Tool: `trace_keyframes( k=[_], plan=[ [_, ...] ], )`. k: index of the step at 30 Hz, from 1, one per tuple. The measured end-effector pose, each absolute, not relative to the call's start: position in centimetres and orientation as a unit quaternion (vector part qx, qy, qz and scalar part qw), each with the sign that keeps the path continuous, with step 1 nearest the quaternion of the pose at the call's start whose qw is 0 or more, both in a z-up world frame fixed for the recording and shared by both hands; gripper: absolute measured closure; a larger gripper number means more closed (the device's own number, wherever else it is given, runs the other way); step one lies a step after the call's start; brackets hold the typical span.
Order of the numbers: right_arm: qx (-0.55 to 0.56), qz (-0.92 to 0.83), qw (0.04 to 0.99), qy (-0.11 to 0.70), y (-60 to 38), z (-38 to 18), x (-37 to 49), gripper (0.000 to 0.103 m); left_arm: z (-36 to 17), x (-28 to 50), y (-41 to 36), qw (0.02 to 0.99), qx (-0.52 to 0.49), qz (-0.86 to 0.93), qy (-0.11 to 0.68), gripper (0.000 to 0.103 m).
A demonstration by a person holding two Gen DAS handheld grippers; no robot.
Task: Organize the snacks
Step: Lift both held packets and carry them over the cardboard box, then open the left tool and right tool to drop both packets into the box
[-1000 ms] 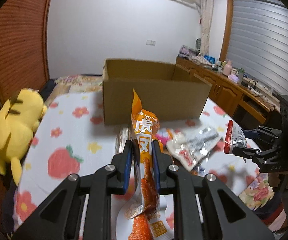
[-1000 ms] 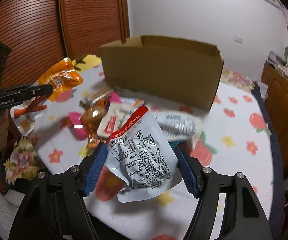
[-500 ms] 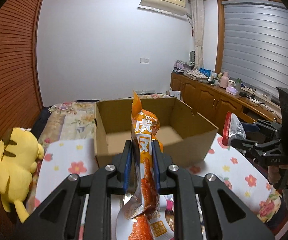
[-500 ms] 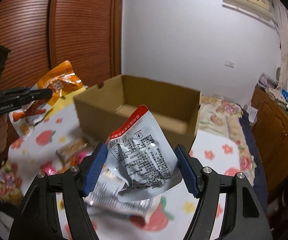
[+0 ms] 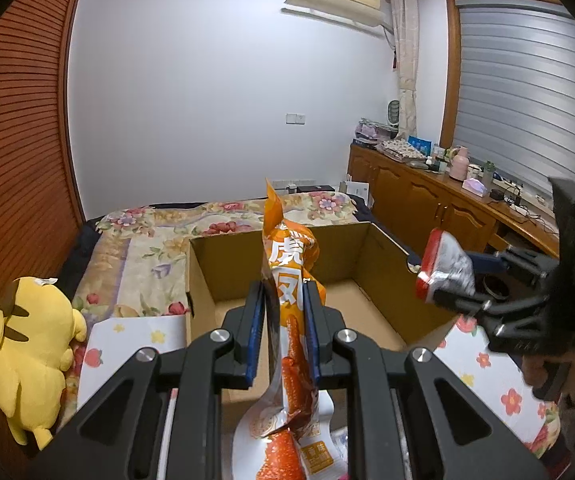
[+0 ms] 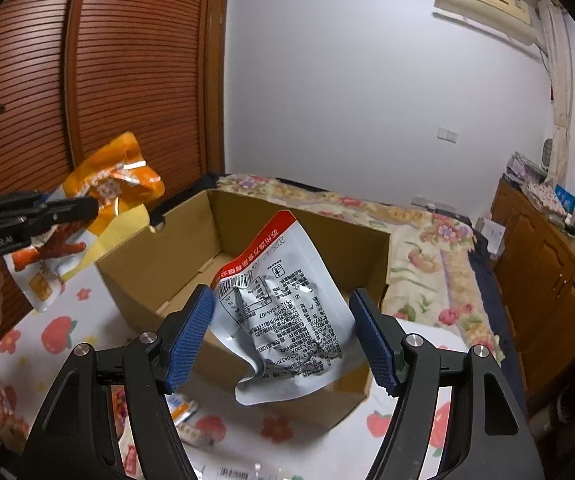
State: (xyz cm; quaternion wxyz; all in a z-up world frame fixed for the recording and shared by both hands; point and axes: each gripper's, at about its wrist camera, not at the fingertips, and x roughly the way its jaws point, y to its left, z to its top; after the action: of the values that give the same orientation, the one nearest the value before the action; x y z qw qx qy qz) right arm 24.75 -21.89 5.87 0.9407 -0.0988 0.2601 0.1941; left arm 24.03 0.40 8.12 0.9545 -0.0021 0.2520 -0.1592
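Holding one snack in each tool, I have both raised over the open cardboard box (image 5: 383, 256). My left gripper (image 5: 283, 312) is clamped on the orange snack packet (image 5: 287, 280), its blue pads pressing the packet's flat sides; the packet stands upright, its crimped top pointing toward 12 o'clock and its lower end hanging toward 6 o'clock past the fingers. In the right wrist view that same packet shows at 9 o'clock, above the box's left wall.

My right gripper (image 6: 283, 336) carries the silver snack pouch (image 6: 283, 312) with the red band along its top edge. The pouch is crumpled, printed back facing the camera, tilted with the red band toward 11 o'clock. Its left edge touches the left blue pad (image 6: 189, 336), its right edge lies against the right pad, and it hangs clear of any surface, so I am gripping it across its width. It sits above the box's near wall, the brown floor of the box visible behind it at 12 o'clock.

The box rests on a cloth (image 6: 59, 332) printed with strawberries and flowers. More packets (image 6: 185, 420) lie on the cloth at 7 o'clock in the right view. A yellow plush toy (image 5: 27, 356) lies at 8 o'clock in the left view, well apart from the box.
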Motion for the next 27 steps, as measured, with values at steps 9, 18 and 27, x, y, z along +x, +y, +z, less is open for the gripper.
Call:
trace_keyframes(
  k=[9, 18, 27],
  plan=[
    [-0.075, 0.175, 0.932, 0.308, -21.3, 2.4, 29.1, 0.031, 7.3, 28.4, -1.2, 0.953, -0.007, -0.145, 0.267, 0.087],
    [-0.052, 0.162, 0.926, 0.336, -21.4, 0.4, 31.1, 0.036, 5.3, 29.9, -2.4, 0.945, -0.001, -0.140, 0.297, 0.085],
    [-0.050, 0.170, 0.925, 0.337, -21.3, -0.1, 30.5, 0.037, 4.8, 29.3, -2.3, 0.945, -0.001, -0.145, 0.294, 0.073]
  ],
)
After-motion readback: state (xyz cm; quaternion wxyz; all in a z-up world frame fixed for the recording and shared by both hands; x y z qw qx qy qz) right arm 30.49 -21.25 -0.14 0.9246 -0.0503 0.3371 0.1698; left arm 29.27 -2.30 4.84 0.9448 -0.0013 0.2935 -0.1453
